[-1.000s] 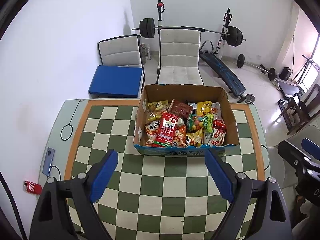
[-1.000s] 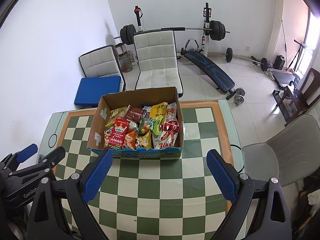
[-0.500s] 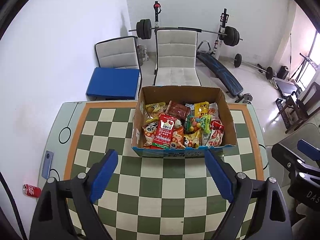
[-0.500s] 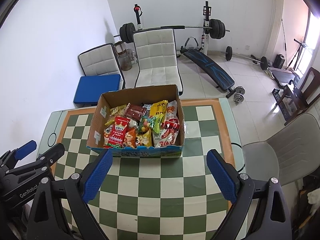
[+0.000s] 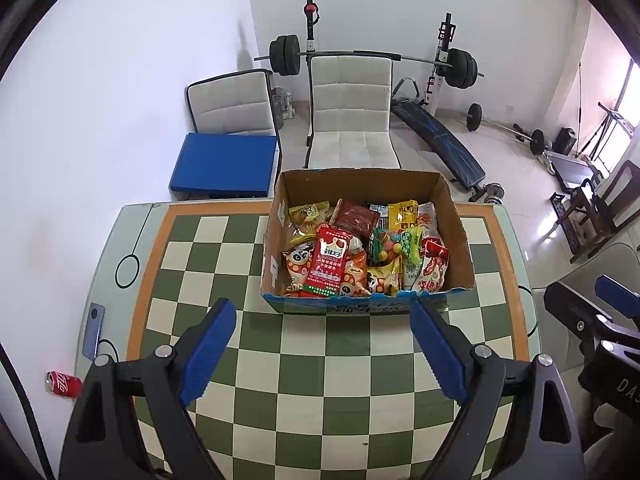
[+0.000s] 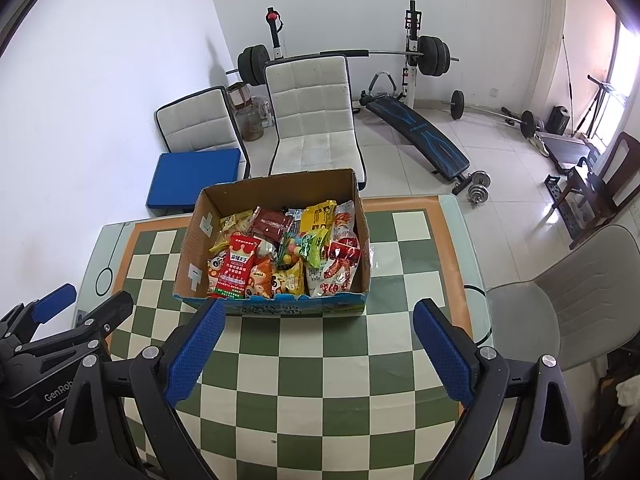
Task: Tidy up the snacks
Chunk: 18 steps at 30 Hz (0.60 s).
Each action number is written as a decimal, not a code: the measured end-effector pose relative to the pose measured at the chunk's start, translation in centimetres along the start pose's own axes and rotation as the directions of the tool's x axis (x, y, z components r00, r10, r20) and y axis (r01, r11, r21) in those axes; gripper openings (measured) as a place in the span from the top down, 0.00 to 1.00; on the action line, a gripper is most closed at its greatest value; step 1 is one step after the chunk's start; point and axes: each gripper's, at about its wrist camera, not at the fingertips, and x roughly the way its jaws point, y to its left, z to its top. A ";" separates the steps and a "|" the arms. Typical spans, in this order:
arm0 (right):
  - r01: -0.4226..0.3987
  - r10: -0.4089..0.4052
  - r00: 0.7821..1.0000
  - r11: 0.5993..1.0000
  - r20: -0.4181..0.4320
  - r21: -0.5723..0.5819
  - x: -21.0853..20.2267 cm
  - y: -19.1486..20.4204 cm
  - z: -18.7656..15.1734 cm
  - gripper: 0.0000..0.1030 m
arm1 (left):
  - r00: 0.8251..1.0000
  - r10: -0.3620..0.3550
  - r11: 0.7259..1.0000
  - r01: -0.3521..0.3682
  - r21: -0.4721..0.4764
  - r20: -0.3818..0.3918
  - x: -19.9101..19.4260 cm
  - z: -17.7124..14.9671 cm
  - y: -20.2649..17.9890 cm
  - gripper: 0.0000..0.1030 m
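An open cardboard box [image 5: 458, 224] [image 6: 192, 236] full of mixed snack packets stands at the far half of a green-and-cream checkered table [image 5: 320, 360] [image 6: 320, 380]. A tall red packet [image 5: 329, 266] [image 6: 237, 268] lies on top at the front left of the pile. My left gripper [image 5: 322, 354] hovers open over the near squares, short of the box, nothing between its blue pads. My right gripper [image 6: 318, 350] also stands open and empty, just short of the box's front wall. Each gripper shows at the edge of the other's view.
A phone [image 5: 93, 330] lies on the table's left rim and a red can [image 5: 64, 383] on the floor beyond it. Two white chairs [image 5: 350, 120], one with a blue pad [image 5: 224, 166], stand behind the table. A grey chair [image 6: 560, 308] stands right; gym gear fills the back.
Both views have crept slightly, so the box sits a touch lower left in the left wrist view. Both grippers stay open and empty.
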 end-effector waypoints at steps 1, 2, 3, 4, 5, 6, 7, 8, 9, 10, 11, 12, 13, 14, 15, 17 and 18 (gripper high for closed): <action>0.001 -0.001 1.000 1.000 -0.001 -0.002 0.0 0.0 0.0 0.06 | 1.000 0.000 1.000 0.000 0.001 -0.001 0.1 0.0 0.0 0.14; 0.000 0.000 1.000 1.000 -0.001 -0.002 0.0 0.0 0.0 0.06 | 1.000 -0.002 1.000 0.002 0.003 -0.001 0.1 0.0 -0.1 0.14; -0.001 0.001 1.000 1.000 -0.004 -0.001 0.0 0.0 -0.1 0.06 | 1.000 -0.001 1.000 0.001 0.002 0.001 0.1 0.0 0.0 0.14; -0.001 0.001 1.000 1.000 -0.006 -0.002 0.2 0.1 0.0 0.06 | 1.000 -0.001 1.000 0.001 0.003 0.001 0.1 0.0 -0.1 0.14; 0.001 -0.001 1.000 1.000 -0.007 -0.002 0.3 0.2 0.1 0.06 | 1.000 -0.003 1.000 0.003 0.001 -0.001 0.1 0.0 0.0 0.14; 0.001 -0.001 1.000 1.000 -0.008 -0.002 0.3 0.1 0.0 0.06 | 1.000 -0.006 1.000 0.006 0.001 -0.001 0.2 0.0 0.0 0.14; 0.001 -0.001 1.000 1.000 -0.009 0.000 0.3 0.2 0.0 0.06 | 1.000 -0.009 1.000 0.009 0.004 0.000 0.2 0.0 -0.1 0.14; 0.002 -0.002 1.000 1.000 -0.009 0.000 0.3 0.2 0.0 0.06 | 1.000 -0.011 1.000 0.011 0.011 0.000 0.3 0.0 -0.2 0.14; 0.005 -0.005 1.000 1.000 -0.010 0.001 0.3 0.2 -0.1 0.06 | 1.000 -0.011 1.000 0.011 0.012 0.000 0.4 0.0 -0.3 0.14; 0.004 -0.004 1.000 1.000 -0.011 0.003 0.4 0.1 0.0 0.06 | 1.000 -0.013 1.000 0.013 0.012 0.000 0.4 -0.1 -0.3 0.14; 0.005 -0.005 1.000 1.000 -0.010 0.004 0.4 0.1 0.1 0.06 | 1.000 -0.014 1.000 0.014 0.011 0.000 0.4 -0.1 -0.3 0.14; 0.007 -0.007 1.000 1.000 -0.009 0.003 0.4 0.2 0.0 0.06 | 1.000 -0.013 1.000 0.013 0.013 -0.001 0.4 0.0 -0.4 0.14; 0.008 -0.008 1.000 1.000 -0.010 0.004 0.4 0.2 0.1 0.06 | 1.000 -0.013 1.000 0.013 0.014 -0.002 0.5 0.0 -0.5 0.14; 0.009 -0.009 1.000 1.000 -0.010 0.006 0.4 0.1 0.1 0.06 | 1.000 -0.011 1.000 0.011 0.014 0.000 0.5 0.0 -0.5 0.14; 0.010 -0.009 1.000 1.000 -0.009 0.008 0.4 0.1 0.1 0.06 | 1.000 -0.008 1.000 0.008 0.013 0.000 0.6 0.0 -0.5 0.14; 0.011 -0.011 1.000 1.000 -0.010 0.010 0.4 0.1 0.1 0.06 | 1.000 -0.009 1.000 0.009 0.016 -0.002 0.7 -0.1 -0.5 0.14; 0.009 -0.009 1.000 1.000 -0.010 0.011 0.4 0.1 0.1 0.06 | 1.000 -0.007 1.000 0.007 0.016 -0.001 0.7 -0.1 -0.5 0.14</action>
